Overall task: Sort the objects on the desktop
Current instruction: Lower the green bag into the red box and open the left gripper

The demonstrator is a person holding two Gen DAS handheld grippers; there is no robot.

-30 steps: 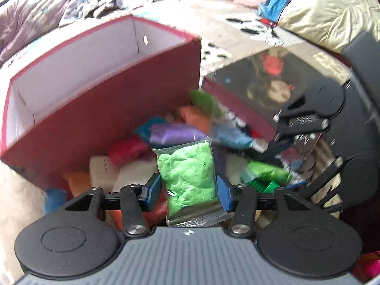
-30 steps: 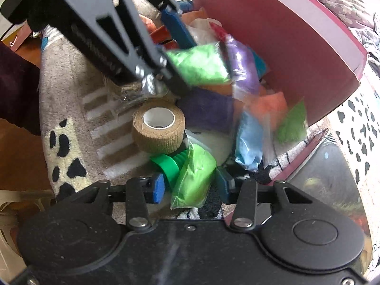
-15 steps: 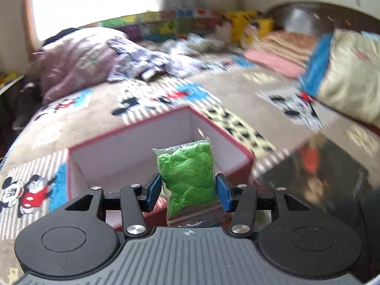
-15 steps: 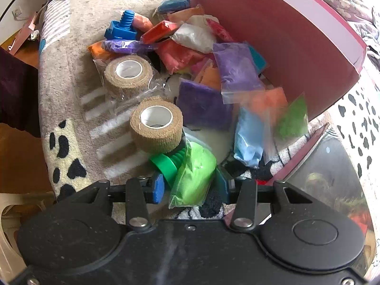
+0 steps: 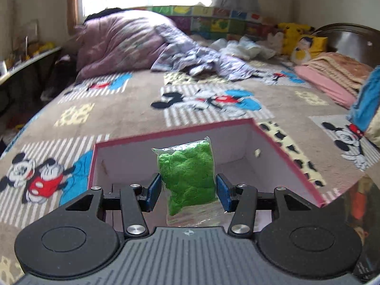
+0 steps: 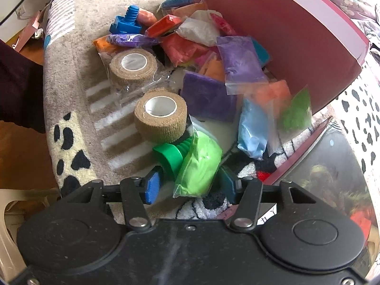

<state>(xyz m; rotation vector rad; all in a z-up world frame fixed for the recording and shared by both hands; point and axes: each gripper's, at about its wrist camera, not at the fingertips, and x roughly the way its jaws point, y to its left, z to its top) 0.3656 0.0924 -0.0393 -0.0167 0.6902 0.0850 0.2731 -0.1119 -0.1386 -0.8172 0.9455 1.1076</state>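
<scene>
My left gripper (image 5: 187,190) is shut on a clear bag of green clay (image 5: 187,173) and holds it upright above the open red box (image 5: 178,133), whose white inside looks bare. In the right wrist view, my right gripper (image 6: 190,184) points down at the pile beside the red box (image 6: 285,35). A light green clay bag (image 6: 199,166) lies between its jaws, which are opening. The left pad stands apart from the bag. A green plastic bolt (image 6: 168,156) lies against that bag.
Two tan tape rolls (image 6: 160,115) (image 6: 133,67), a blue bolt (image 6: 125,22) and several coloured clay bags (image 6: 239,63) lie on the blanket. A glossy box lid (image 6: 332,166) sits at the right. A dark sleeve (image 6: 19,90) is at the left. Bedding (image 5: 123,40) lies beyond the box.
The left gripper rose with the green bag from the pile to above the open box and left the right wrist view. The right jaws widened around the light green bag.
</scene>
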